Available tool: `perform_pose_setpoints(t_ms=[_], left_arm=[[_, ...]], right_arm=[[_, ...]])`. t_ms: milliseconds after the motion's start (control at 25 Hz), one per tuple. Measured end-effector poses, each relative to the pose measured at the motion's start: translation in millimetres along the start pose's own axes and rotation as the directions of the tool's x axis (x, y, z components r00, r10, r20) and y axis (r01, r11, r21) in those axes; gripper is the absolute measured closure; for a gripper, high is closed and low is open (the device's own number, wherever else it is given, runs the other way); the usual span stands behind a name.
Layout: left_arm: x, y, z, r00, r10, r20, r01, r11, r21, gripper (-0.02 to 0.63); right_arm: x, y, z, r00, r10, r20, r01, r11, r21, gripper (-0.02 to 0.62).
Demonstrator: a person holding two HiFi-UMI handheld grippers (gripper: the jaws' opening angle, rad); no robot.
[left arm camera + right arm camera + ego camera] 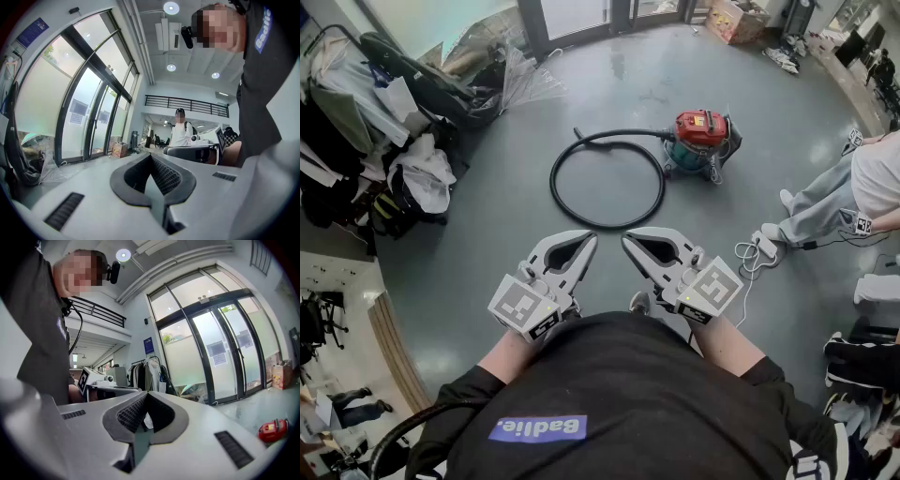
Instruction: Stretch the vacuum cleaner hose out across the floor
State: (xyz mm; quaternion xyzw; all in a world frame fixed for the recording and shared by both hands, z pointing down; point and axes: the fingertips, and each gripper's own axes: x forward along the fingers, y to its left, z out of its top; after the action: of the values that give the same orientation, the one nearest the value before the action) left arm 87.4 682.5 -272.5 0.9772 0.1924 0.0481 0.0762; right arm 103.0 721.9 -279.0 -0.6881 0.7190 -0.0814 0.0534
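The red and teal vacuum cleaner (701, 141) stands on the grey floor ahead and also shows at the lower right of the right gripper view (273, 430). Its black hose (607, 226) lies coiled in one wide loop to the left of the machine, with the free end near the top of the loop. My left gripper (591, 236) and right gripper (627, 237) are held side by side close to my body, tips pointing toward the loop and above the floor. Both are shut with nothing between the jaws, as the left gripper (151, 154) and right gripper (146, 393) views show.
A rack of clothes and bags (356, 122) fills the left side. A seated person's legs (816, 202) reach in from the right, with a white power strip and cable (759, 248) on the floor near them. A cardboard box (736, 19) sits by the glass doors.
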Motion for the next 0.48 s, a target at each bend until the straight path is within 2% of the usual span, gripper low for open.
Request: perform_pose_setpoints(t_ms=[480], left_arm=[[4.5,0.4,0.5,1.000,-0.007,-0.006,0.007,1.000,-0.002,0.607]], right_arm=[[0.0,-2.5,1.2,1.000,0.003,-0.001,-0.003,1.000,0.005,0.598]])
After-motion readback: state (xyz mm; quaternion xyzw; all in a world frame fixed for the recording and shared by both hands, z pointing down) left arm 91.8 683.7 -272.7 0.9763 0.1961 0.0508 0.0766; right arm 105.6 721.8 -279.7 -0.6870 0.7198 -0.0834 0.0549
